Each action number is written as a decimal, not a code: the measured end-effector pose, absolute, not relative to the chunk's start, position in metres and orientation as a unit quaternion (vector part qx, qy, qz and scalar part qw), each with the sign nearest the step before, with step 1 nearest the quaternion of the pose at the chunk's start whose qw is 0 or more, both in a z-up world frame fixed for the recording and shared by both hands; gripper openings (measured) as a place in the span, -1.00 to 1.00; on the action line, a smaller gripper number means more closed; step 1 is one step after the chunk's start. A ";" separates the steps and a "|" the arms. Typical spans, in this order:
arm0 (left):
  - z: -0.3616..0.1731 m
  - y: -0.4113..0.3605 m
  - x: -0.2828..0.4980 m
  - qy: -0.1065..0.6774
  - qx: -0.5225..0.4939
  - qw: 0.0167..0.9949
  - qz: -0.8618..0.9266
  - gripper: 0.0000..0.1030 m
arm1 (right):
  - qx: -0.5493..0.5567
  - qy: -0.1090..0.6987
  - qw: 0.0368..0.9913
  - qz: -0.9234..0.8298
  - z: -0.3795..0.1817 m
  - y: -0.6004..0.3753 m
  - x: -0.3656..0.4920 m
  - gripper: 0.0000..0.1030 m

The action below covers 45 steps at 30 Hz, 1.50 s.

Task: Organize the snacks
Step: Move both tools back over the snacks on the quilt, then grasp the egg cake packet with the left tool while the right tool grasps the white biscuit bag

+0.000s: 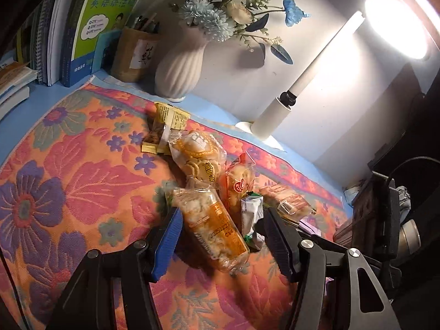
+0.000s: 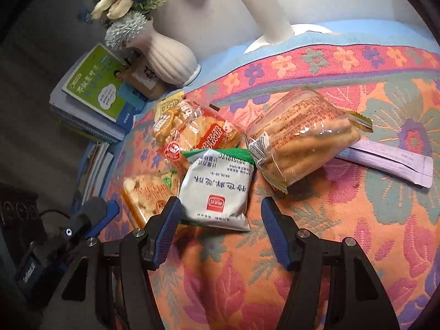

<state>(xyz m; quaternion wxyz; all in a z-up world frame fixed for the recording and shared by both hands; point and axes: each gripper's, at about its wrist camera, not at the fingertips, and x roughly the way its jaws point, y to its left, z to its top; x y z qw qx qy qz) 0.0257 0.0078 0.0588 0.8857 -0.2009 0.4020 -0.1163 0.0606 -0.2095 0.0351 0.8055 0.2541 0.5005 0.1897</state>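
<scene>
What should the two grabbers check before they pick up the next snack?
1. Right gripper open: ok.
2. White packet lined up ahead of it: ok.
3. Left gripper open: ok.
4. Orange rice snack between its fingers, pads not pressing: ok.
5. White packet free of other snacks: not ok, it overlaps the red packet.
6. Somewhere to put the snacks: cannot tell.

Home study desk, stacked books (image 1: 82,24), pen holder (image 1: 132,52), flower vase (image 1: 178,68), desk lamp (image 1: 316,79), floral cloth (image 1: 68,178)
</scene>
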 end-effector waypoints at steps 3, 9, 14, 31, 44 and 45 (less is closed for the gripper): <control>0.051 -0.004 0.031 0.417 -0.159 0.890 -0.092 0.14 | 0.249 0.503 0.806 0.188 0.031 -0.200 0.068 0.17; 0.031 0.025 0.019 0.443 -0.114 0.888 -0.051 0.15 | 0.178 0.498 0.830 0.177 0.032 -0.182 0.061 0.14; 0.030 0.070 0.011 0.440 -0.119 0.890 0.000 0.14 | 0.132 0.497 0.842 0.165 0.032 -0.176 0.050 0.00; 0.029 0.009 0.035 0.459 -0.131 0.877 -0.056 0.37 | 0.113 0.457 0.865 0.173 0.029 -0.203 0.002 0.03; 0.041 0.005 0.004 0.465 -0.150 0.871 -0.048 0.41 | 0.156 0.452 0.857 0.192 0.028 -0.213 0.002 0.03; 0.038 -0.004 0.008 0.470 -0.140 0.871 -0.039 0.43 | 0.152 0.452 0.858 0.191 0.028 -0.211 0.002 0.04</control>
